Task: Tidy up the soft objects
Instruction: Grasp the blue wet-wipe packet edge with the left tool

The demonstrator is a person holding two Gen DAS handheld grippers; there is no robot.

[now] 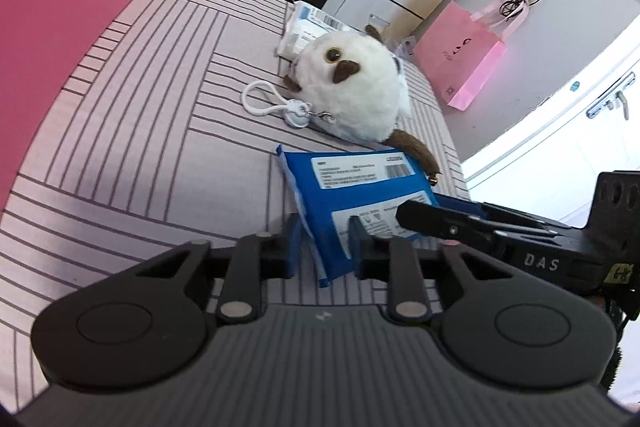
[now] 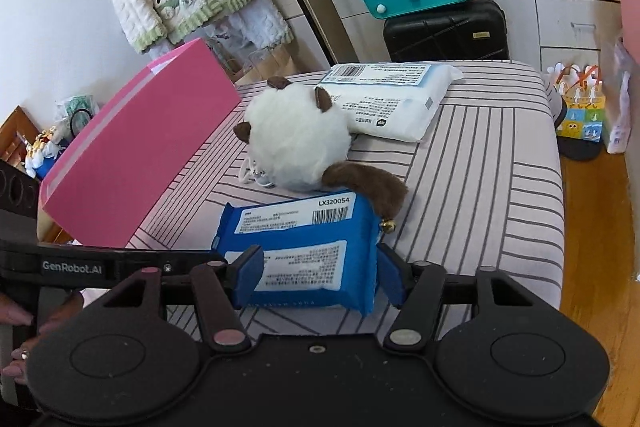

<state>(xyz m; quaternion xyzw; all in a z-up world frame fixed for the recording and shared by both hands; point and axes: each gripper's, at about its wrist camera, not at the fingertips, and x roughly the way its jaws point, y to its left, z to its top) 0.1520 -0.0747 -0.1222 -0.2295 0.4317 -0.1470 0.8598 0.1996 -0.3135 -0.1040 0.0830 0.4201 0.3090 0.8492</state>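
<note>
Blue pack pinched both ends, L tool & R tool.

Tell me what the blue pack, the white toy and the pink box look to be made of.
Blue pack: soft plastic film, slightly glossy, with crimped ends and printed white labels; it looks like a wipes pack.
White plush toy: long fluffy synthetic fur, matte, with brown ears and tail and a glossy bead eye.
Pink box: probably smooth, matte card, with flat faces and crisp edges.
</note>
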